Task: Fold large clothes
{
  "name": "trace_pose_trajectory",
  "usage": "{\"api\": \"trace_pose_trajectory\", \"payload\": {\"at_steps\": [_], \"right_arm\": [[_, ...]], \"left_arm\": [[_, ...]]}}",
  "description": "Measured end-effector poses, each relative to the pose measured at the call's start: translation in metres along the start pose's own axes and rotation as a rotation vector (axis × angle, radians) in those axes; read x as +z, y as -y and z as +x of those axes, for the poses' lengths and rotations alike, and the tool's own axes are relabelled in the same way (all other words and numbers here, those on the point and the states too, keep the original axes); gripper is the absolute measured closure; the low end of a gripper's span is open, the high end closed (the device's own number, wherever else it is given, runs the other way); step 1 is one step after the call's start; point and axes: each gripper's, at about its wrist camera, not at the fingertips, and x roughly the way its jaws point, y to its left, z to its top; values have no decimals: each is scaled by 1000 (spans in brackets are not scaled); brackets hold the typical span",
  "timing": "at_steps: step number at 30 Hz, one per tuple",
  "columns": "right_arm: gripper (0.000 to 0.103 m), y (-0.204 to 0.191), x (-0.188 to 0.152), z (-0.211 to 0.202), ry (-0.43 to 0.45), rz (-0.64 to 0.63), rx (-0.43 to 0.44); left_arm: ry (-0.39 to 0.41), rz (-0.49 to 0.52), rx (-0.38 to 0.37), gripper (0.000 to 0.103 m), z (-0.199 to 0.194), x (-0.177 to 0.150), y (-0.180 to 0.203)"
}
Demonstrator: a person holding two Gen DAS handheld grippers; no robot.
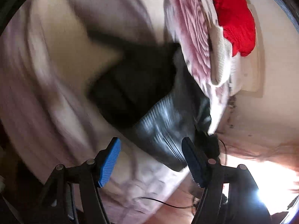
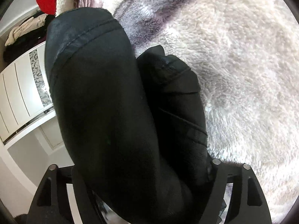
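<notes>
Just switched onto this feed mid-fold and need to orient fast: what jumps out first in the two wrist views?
The black garment dominates: it fills the right wrist view, draped over the right gripper and hiding its fingers. In the left wrist view it lies blurred on the fluffy pale blanket, just ahead of the open left gripper with its blue pads. A bright red knit glows at the top right.
</notes>
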Motion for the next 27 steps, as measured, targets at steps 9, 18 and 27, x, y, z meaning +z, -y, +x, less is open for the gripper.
{"api": "trace_pose_trajectory", "payload": {"at_steps": [9,18,27], "right_arm": [[11,-9,15,14,-37,-25,7],[1,-12,15,22,-62,-5,14],[2,-6,16,26,-60,23,58]], "left_arm": [[126,-141,-126,26,72,3,-10],[141,-135,-80,26,52,-11,-3],[112,-143,-190,16,82,4,-13]]}}
